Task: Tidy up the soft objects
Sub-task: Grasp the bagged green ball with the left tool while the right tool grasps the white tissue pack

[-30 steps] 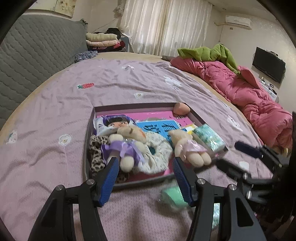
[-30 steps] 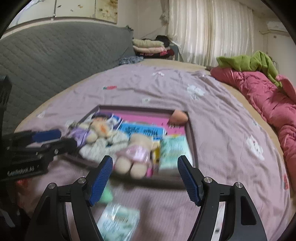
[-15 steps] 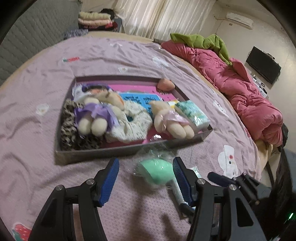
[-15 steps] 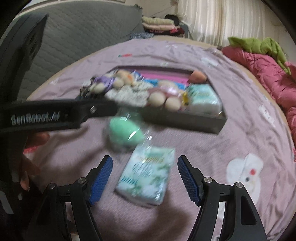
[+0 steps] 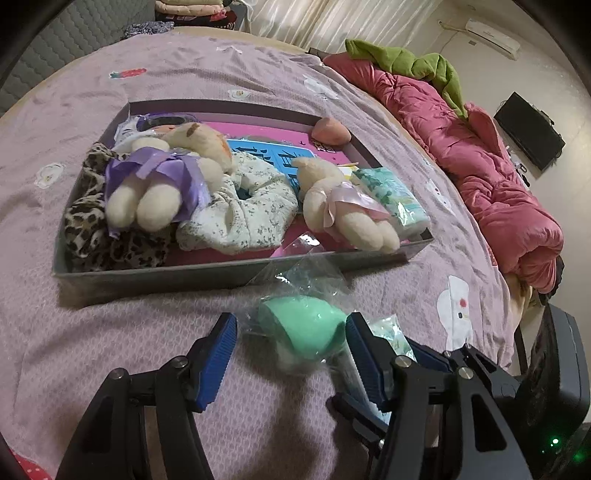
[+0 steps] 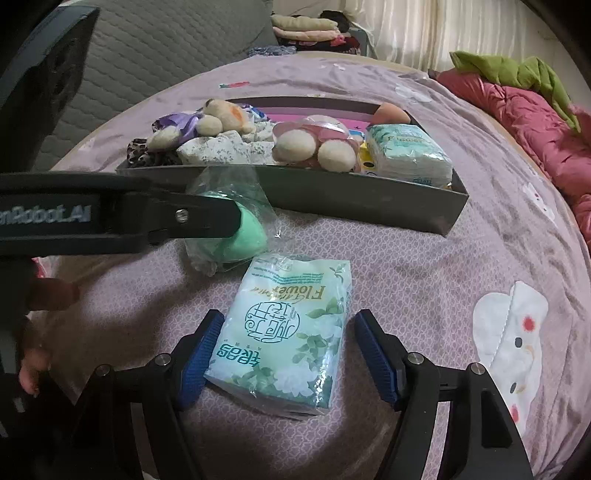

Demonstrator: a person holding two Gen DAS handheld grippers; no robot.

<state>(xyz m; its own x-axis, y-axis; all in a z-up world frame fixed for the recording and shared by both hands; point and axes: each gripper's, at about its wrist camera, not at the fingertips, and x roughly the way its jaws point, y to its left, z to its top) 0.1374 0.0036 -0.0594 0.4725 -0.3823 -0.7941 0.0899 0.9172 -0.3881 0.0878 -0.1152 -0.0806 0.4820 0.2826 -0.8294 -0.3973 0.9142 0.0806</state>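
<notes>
A green sponge in a clear bag [image 5: 304, 326] lies on the purple bedsheet just in front of the grey tray [image 5: 155, 275]. My left gripper [image 5: 291, 350] is open, with its blue pads on either side of the sponge. The sponge also shows in the right wrist view [image 6: 243, 236]. A tissue pack [image 6: 284, 336] lies flat between the open pads of my right gripper [image 6: 286, 354]. The tray [image 6: 332, 192] holds two plush dolls [image 5: 159, 177] [image 5: 343, 210], a floral scrunchie [image 5: 243, 218], a leopard scrunchie [image 5: 92, 225], a second tissue pack [image 5: 395, 199] and a pink sponge [image 5: 330, 131].
A pink quilt [image 5: 480, 155] with a green garment [image 5: 410, 66] lies along the bed's right side. Folded clothes [image 6: 306, 27] are stacked beyond the bed. A grey padded headboard [image 6: 147, 55] is at the left. The bed's edge drops off at the right.
Both grippers have dropped and pulled back from over the tray to the sheet in front of it. The left now brackets the green sponge, the right the tissue pack.
</notes>
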